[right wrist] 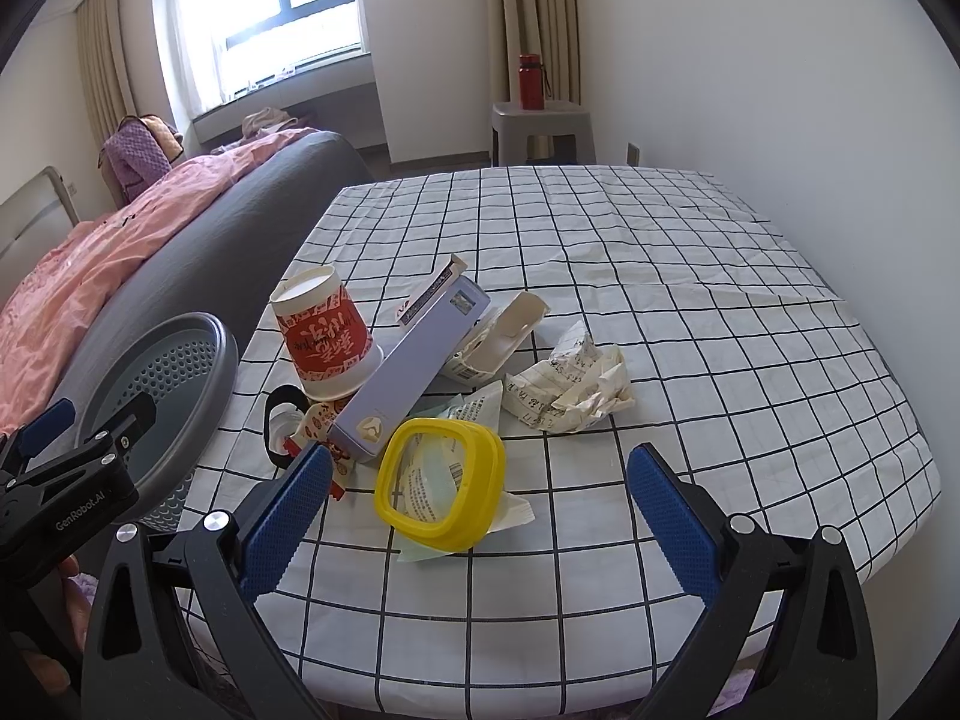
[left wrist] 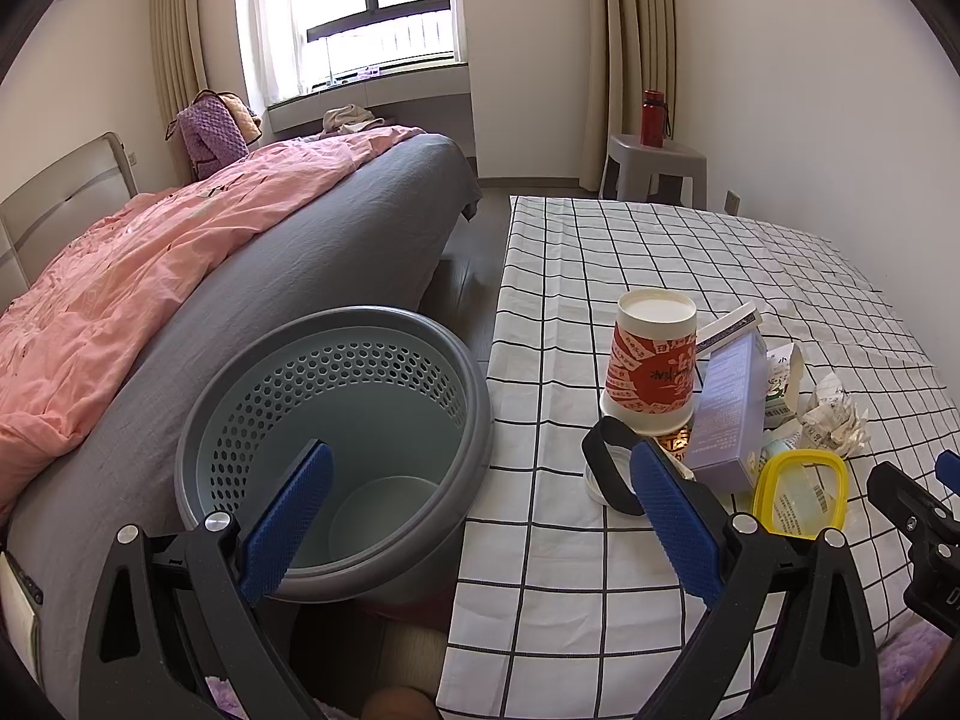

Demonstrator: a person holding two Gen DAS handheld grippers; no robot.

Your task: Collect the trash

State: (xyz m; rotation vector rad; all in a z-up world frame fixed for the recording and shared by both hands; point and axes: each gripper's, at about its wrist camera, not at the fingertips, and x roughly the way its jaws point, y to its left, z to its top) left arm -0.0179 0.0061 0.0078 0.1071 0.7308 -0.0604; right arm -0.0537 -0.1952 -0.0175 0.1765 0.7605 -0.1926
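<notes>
Trash (right wrist: 420, 378) lay heaped on the worktop (right wrist: 690, 312), none visibly in the bin (left wrist: 336, 450) at nine o'clock of it. Left gripper (left wrist: 480, 516) and right gripper (right wrist: 480, 516) hovered with fingers wide, holding nothing; all collecting seemingly remained.

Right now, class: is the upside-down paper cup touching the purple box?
Touching. In the right wrist view the purple box leans against the cup at its lower side, no gap showing.
</notes>
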